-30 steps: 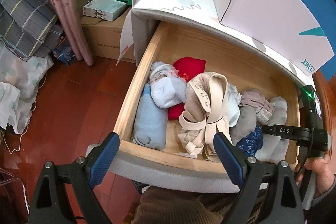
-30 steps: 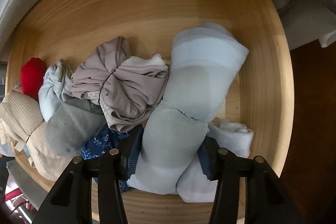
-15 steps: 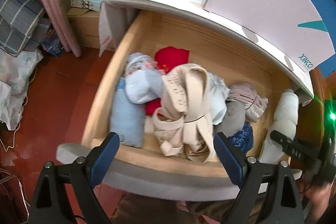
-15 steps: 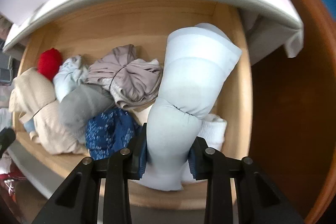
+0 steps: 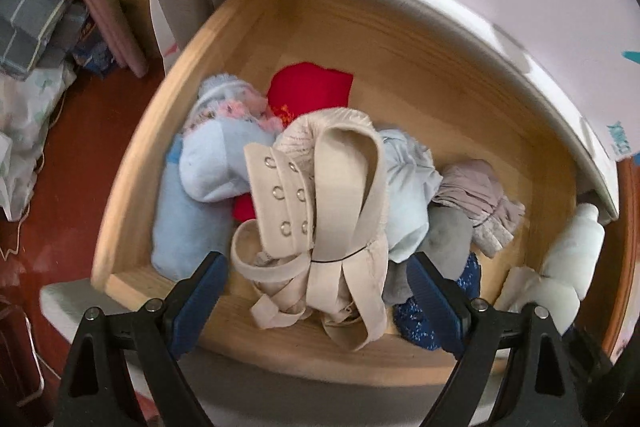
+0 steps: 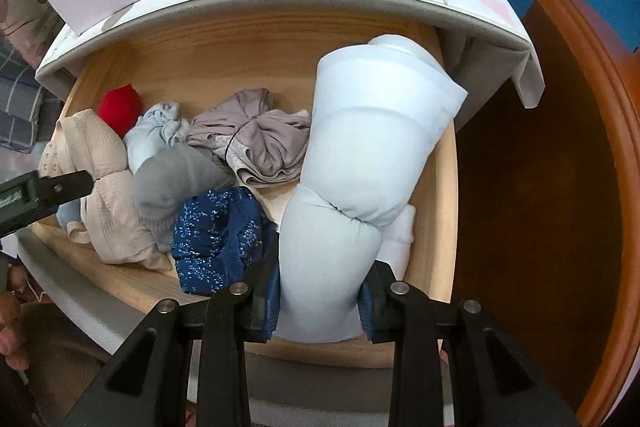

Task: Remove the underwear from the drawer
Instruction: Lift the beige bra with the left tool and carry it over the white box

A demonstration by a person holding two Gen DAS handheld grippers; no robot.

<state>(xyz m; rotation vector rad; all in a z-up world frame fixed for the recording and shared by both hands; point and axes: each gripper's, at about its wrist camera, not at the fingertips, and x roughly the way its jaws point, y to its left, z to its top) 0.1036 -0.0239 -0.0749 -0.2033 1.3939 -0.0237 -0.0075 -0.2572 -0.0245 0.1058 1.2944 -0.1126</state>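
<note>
My right tool [image 6: 320, 301] pinches the pale blue rolled underwear bundle [image 6: 360, 163] near its lower end, above the wooden drawer [image 6: 446, 227]; soft, light, squashy, likely to sag. Left tool [image 5: 320, 303] spread, empty

Open wooden drawer [image 5: 132, 163] of rolled underwear: beige bra [image 5: 332, 195], red piece [image 5: 308, 87], navy roll [image 6: 216, 227].

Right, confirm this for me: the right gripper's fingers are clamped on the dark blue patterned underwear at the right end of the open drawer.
Not quite. The right gripper is clamped on the pale blue rolled bundle, not the dark blue patterned underwear, which lies loose just beside it to the left. The rest holds: the grip is at the right end of the open drawer. The right wrist view shows it.
</note>
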